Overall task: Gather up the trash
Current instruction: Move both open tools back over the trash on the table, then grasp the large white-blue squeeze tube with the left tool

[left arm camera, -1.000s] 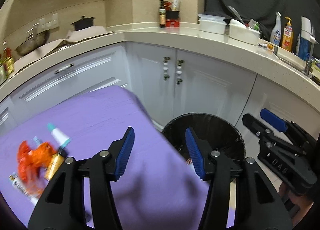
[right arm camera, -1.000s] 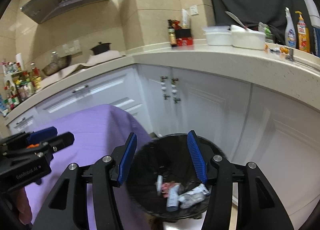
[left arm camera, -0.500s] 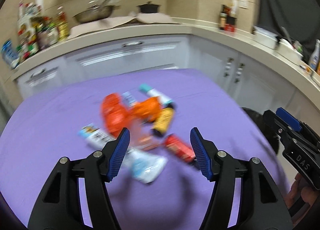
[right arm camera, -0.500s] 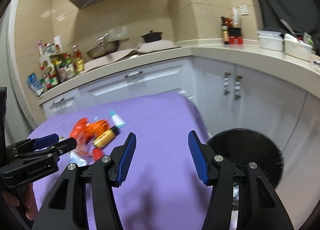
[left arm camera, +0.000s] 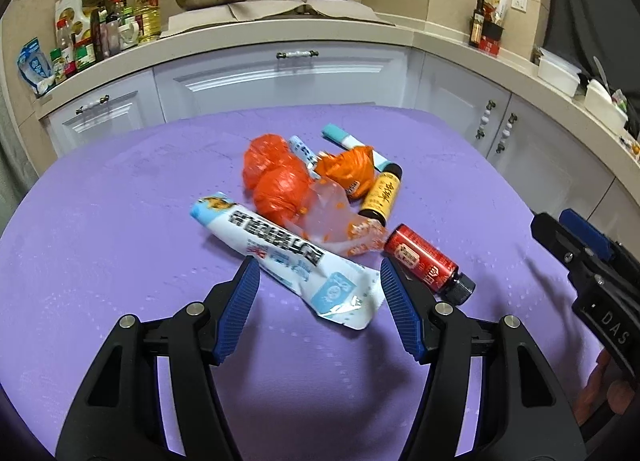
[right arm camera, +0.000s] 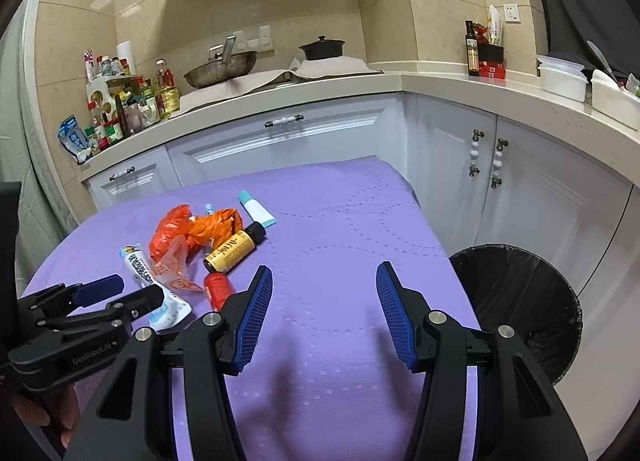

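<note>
The left gripper (left arm camera: 320, 303) hovered low over the purple-covered counter (left arm camera: 120, 241) with its blue-padded fingers (left arm camera: 238, 311) spread wide and holding nothing, the gap between them lined up on the near end of a white and blue wrapper (left arm camera: 288, 257) that lay flat at the front of a small heap of trash. Just behind the wrapper sat a crumpled orange bag (left arm camera: 276, 181), with a clear piece of plastic film (left arm camera: 332, 217) spilling from it toward the front. A second orange wrapper (left arm camera: 352, 167) lay to the right of the bag, touching a yellow-labelled bottle (left arm camera: 382, 197) with a dark cap that pointed away from the camera. A red bottle (left arm camera: 424, 261) lay on its side close to the right finger of the left gripper, its black cap turned toward the counter's near edge. At the back of the heap a white tube with a teal cap (left arm camera: 348, 141) and a smaller white tube (left arm camera: 302, 149) poked out from behind the orange pieces. The right gripper (right arm camera: 324, 315) was held to the right of the pile, above bare purple cloth, its fingers (right arm camera: 254, 315) likewise apart and empty. From the right wrist view the black-lined trash bin (right arm camera: 516, 297) stood on the floor just beyond the right edge of the counter, in front of the white cabinets (right arm camera: 532, 197). A pan (right arm camera: 220, 69) and a dark pot (right arm camera: 322, 49) rested on the kitchen worktop behind.
</note>
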Action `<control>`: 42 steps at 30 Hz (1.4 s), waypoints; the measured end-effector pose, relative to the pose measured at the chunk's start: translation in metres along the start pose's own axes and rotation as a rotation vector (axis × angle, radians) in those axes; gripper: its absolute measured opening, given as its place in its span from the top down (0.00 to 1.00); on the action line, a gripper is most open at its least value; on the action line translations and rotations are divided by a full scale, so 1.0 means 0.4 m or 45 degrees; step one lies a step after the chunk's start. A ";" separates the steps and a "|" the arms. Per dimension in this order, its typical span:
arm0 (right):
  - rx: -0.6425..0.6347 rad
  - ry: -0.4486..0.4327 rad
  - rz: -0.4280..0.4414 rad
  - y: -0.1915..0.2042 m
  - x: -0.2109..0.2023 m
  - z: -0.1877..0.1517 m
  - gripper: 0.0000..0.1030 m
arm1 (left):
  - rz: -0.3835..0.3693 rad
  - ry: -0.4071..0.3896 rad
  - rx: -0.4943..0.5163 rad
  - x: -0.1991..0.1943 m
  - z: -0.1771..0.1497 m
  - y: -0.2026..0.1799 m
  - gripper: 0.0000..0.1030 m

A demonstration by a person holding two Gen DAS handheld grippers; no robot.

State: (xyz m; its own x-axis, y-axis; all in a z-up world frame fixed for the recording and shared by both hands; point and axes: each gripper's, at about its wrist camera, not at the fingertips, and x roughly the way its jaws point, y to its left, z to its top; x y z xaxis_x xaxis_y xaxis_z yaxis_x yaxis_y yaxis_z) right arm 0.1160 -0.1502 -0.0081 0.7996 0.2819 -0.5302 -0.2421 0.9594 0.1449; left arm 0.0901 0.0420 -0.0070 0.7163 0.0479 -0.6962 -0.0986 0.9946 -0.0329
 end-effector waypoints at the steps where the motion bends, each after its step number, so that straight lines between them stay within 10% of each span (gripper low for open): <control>1: 0.004 0.005 0.000 -0.007 0.001 0.000 0.48 | 0.005 0.007 0.001 0.005 -0.001 -0.005 0.41; 20: 0.001 0.036 0.067 -0.089 0.015 0.018 0.45 | 0.118 0.153 -0.052 0.098 -0.001 -0.037 0.37; 42: -0.066 0.048 0.055 -0.005 -0.010 0.023 0.44 | 0.164 0.137 -0.151 0.007 -0.060 0.162 0.37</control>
State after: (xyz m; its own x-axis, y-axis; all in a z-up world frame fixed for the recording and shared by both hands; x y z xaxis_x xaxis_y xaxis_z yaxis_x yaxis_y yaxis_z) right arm 0.1182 -0.1531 0.0015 0.7669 0.3218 -0.5552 -0.3052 0.9440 0.1255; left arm 0.0692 0.1045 -0.0283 0.6153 0.1573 -0.7724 -0.2694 0.9628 -0.0185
